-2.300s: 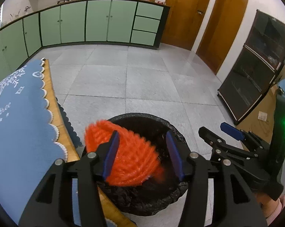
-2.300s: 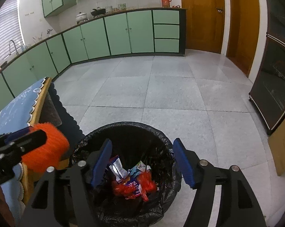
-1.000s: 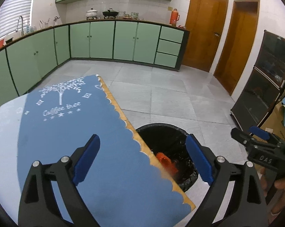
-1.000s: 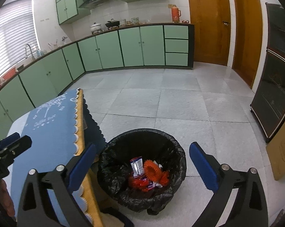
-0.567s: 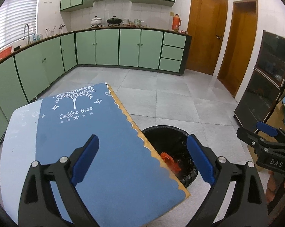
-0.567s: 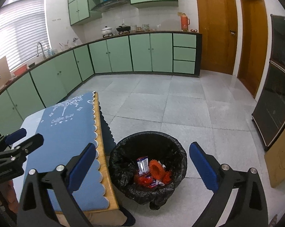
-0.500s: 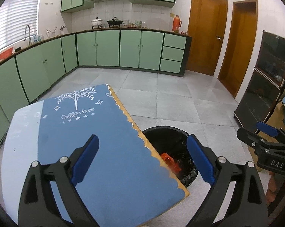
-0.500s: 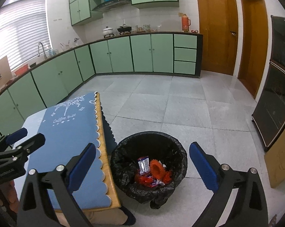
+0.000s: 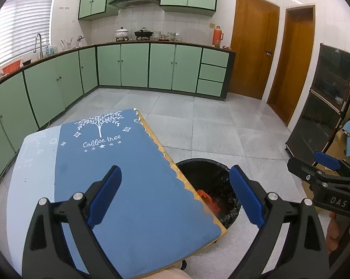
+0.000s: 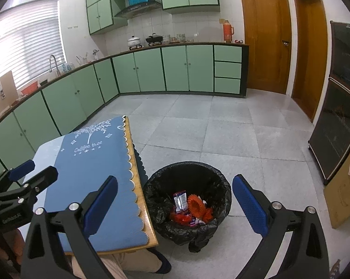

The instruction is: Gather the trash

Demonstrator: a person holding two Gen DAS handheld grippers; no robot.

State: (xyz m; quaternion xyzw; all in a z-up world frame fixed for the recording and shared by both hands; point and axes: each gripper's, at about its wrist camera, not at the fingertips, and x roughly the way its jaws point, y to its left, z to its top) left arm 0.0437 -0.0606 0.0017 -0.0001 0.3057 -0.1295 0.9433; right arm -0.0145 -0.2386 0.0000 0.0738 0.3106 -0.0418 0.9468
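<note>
Both the left claw (image 9: 175, 197) and the right claw (image 10: 175, 204) were held wide and empty. The orange scrubber (image 10: 196, 205) and wrappers were seen inside the black-lined bin (image 10: 223, 186), below and directly ahead of the right claw, the nearer of the 2. No trash was seen on the blue-clothed surface (image 9: 119, 162).

From my left camera the surface (image 9: 119, 186) hides half the bin (image 9: 212, 169); wrapper print (image 10: 180, 200) too small to read; countertop clutter (image 10: 168, 38) indistinct

The black-bag-lined round trash bin (image 10: 189, 230) stands on the floor just right of the blue-clothed wooden table (image 10: 93, 169); orange ridged trash (image 10: 195, 205) lies inside.
</note>
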